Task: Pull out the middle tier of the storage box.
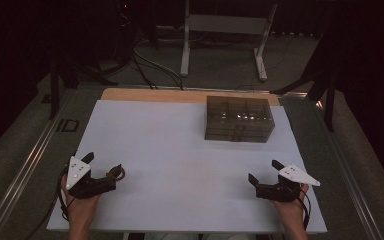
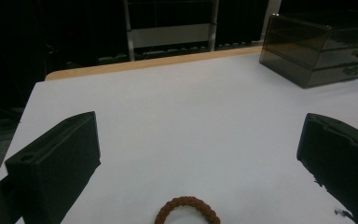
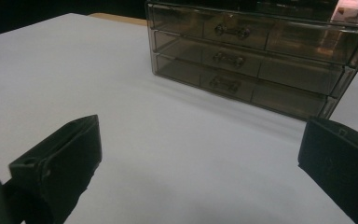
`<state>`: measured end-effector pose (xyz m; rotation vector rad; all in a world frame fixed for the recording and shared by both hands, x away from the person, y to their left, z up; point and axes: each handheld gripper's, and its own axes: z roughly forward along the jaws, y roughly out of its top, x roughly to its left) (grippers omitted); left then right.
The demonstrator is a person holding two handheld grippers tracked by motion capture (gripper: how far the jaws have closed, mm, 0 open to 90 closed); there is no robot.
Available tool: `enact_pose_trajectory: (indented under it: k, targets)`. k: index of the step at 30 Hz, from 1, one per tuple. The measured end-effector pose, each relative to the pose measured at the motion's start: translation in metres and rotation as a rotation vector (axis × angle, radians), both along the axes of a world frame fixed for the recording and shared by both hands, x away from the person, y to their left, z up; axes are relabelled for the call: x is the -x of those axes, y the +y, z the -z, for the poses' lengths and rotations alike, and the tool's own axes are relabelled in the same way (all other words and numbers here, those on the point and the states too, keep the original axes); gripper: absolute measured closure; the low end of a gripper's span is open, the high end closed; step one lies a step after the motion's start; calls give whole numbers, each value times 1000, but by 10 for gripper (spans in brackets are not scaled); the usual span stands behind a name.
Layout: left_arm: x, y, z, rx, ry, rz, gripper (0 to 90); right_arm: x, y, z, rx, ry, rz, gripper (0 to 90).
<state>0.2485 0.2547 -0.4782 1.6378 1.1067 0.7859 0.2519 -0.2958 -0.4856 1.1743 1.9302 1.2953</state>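
Both tongs wide open, nothing held. Left tongs (image 1: 103, 165) low at the near left of the white surface (image 1: 180, 150), a brown beaded bracelet (image 2: 187, 211) lying flat between the jaws, touching neither. Right tongs (image 1: 264, 171) at the near right, aimed at the smoky clear drawer organizer (image 3: 256, 60), well apart from it at the far side.

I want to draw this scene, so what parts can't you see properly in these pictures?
- Brown bracelet: left gripper view, the bottom edge cuts off its lower half.
- Bracelet in the high view: the left tongs cover part of it.
- Smoky drawer box: right gripper view, dark walls hide what is inside; the top edge crops it.
- Room behind the table: too dark.
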Motion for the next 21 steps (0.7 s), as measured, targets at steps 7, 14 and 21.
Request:
enact_pose_trajectory:
  k: [7,14,21]
  targets:
    - [0,0,0,0,3,-9,8,0,2,0,14,17,7,0]
    - [0,1,1,3,3,-9,8,-1,7,0,20,28,15,0]
    - [0,2,1,3,5,-15,8,-3,13,-6,17,24,34,0]
